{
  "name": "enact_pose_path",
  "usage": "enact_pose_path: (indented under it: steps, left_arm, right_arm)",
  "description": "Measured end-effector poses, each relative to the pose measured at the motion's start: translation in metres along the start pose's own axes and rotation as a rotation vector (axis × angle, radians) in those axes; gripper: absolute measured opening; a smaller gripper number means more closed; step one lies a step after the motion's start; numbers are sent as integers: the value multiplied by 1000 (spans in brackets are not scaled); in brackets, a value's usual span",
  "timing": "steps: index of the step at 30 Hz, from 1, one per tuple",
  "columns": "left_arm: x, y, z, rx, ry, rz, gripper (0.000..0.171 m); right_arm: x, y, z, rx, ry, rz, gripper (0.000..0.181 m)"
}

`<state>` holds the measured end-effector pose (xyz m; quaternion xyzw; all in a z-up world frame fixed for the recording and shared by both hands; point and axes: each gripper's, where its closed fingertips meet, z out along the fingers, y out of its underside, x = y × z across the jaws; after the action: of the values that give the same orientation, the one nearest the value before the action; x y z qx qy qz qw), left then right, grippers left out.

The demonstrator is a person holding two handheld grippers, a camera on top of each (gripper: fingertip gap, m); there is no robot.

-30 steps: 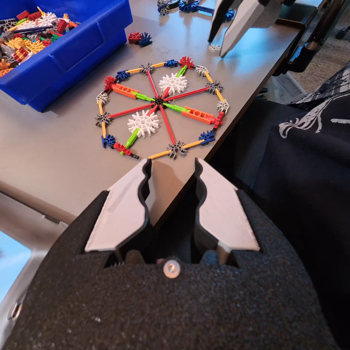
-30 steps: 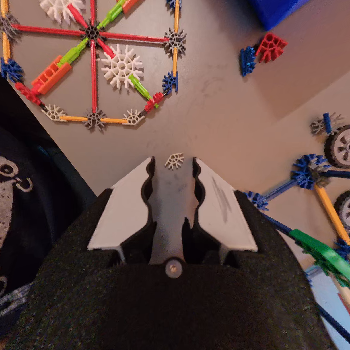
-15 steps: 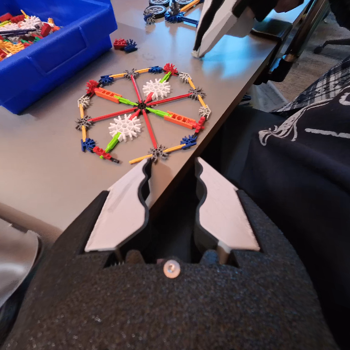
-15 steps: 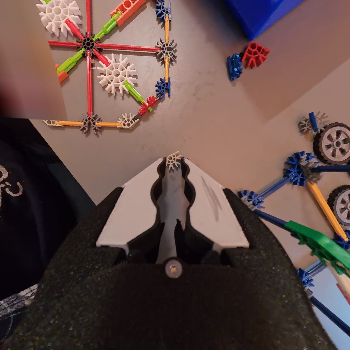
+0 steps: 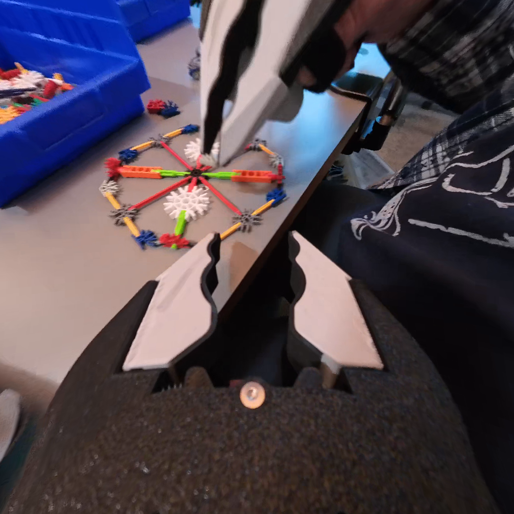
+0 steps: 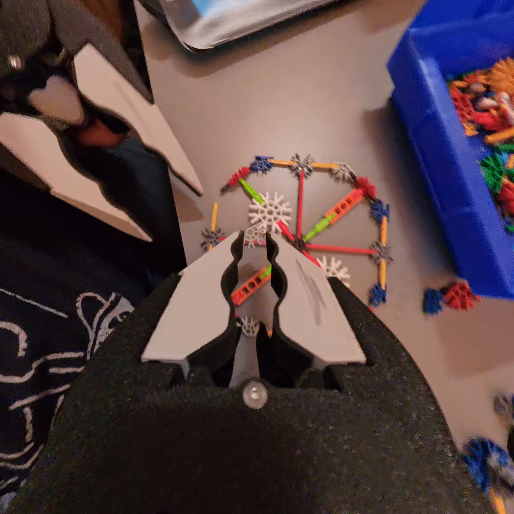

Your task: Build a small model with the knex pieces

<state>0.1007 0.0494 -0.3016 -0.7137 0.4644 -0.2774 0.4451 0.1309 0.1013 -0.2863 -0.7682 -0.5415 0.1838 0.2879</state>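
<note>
A flat wheel of coloured rods and connectors (image 5: pixel 194 173) lies on the grey table (image 5: pixel 55 278) near its front edge. Its rim has a gap on the side nearest my left gripper. My right gripper (image 6: pixel 253 235) is shut on a small light-grey connector (image 6: pixel 254 236) and holds it just over the wheel (image 6: pixel 299 244), beside a white snowflake connector (image 6: pixel 269 212). It also shows in the left wrist view (image 5: pixel 211 157), tips down by the hub. My left gripper (image 5: pixel 253 236) is open and empty at the table's edge, just short of the wheel's rim; it also shows in the right wrist view (image 6: pixel 175 215).
A blue bin (image 5: pixel 69 125) full of loose pieces stands beyond the wheel. A red and blue connector pair (image 5: pixel 162 107) lies beside it. A second build with blue connectors (image 6: pixel 486 459) lies to the right. A person's dark printed clothing (image 5: pixel 417 222) is close to the table's edge. Tip to tip, the grippers are about 7 cm apart.
My right gripper shut on the small grey connector, lifted it off the table and carried it over the wheel. My left gripper moved a little closer to the wheel and stayed open.
</note>
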Motion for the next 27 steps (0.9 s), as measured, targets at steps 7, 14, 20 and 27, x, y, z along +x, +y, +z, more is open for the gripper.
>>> enact_pose_path:
  steps: [7,14,20,27]
  left_arm:
    - [-23,13,-15,-38,-52,-21,47]
    - [-20,9,-10,-22,-46,5,47]
    - [-20,7,-8,-23,-38,18,47]
    - [-18,5,-4,-41,-42,72,47]
  right_arm:
    - [-24,-14,40,-39,-101,-96,15]
    - [-33,-12,50,-78,-129,-78,15]
    - [-32,-12,53,-99,-107,-75,15]
    - [-28,-14,54,-118,-83,-97,15]
